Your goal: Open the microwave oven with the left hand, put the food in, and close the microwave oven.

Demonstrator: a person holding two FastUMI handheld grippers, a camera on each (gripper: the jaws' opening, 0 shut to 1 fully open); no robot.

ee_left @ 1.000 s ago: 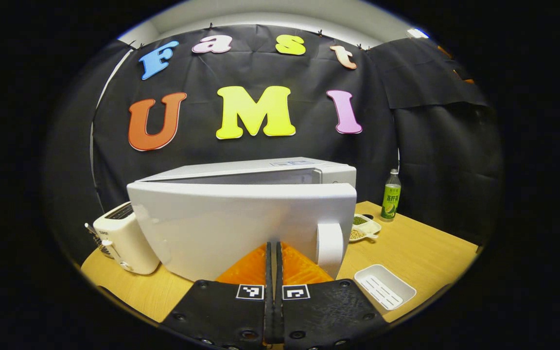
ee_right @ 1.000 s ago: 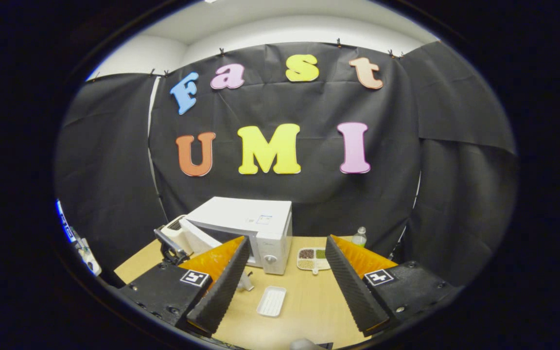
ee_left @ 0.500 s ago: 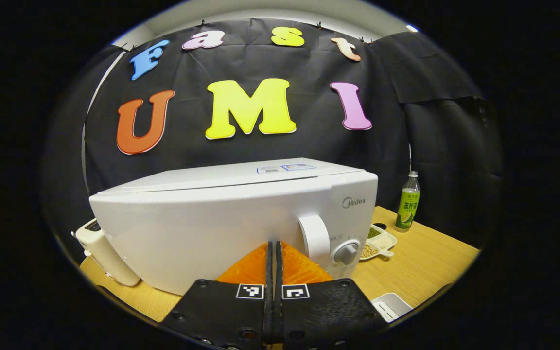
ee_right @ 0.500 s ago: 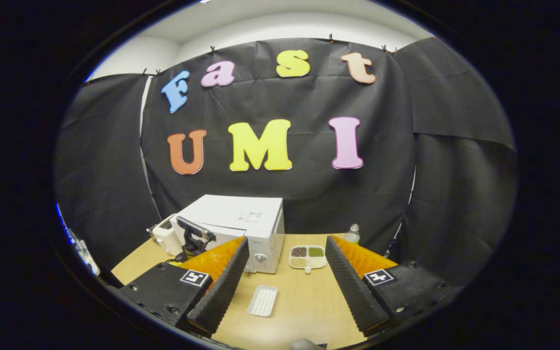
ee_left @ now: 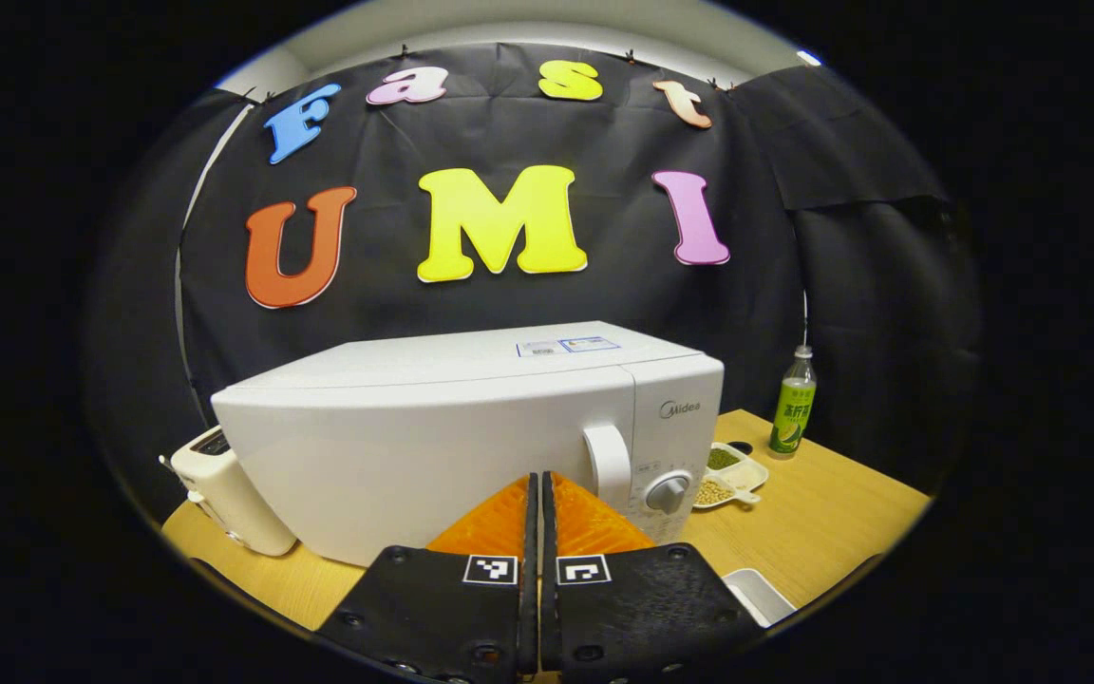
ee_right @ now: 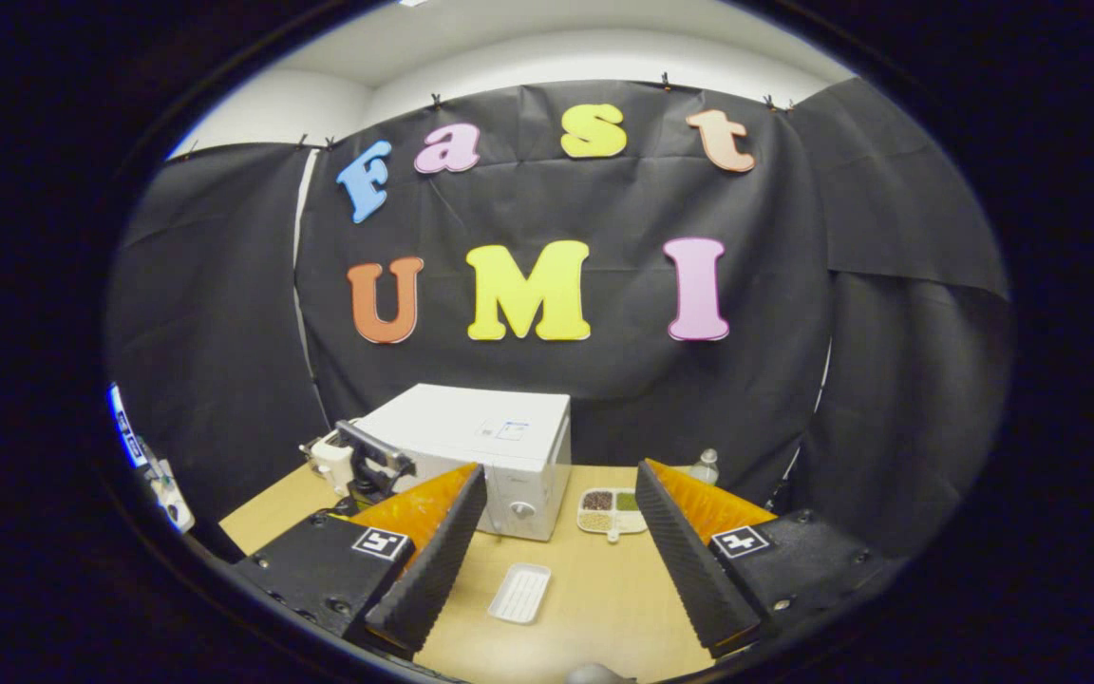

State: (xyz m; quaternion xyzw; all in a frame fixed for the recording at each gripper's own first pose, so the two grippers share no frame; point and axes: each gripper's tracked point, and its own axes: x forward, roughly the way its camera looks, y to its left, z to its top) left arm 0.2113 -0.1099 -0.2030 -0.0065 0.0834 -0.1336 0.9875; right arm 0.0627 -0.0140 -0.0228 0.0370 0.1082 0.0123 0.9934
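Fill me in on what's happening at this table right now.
A person holds a gripper in each hand, working at a white microwave on a wooden table. Its door sits flush and shut. The left gripper, fingers pressed together and holding nothing, points at the door beside the handle. The right gripper hangs open and empty farther off, above a white tray. A divided dish of beans, a green bottle and a toaster stand nearby.
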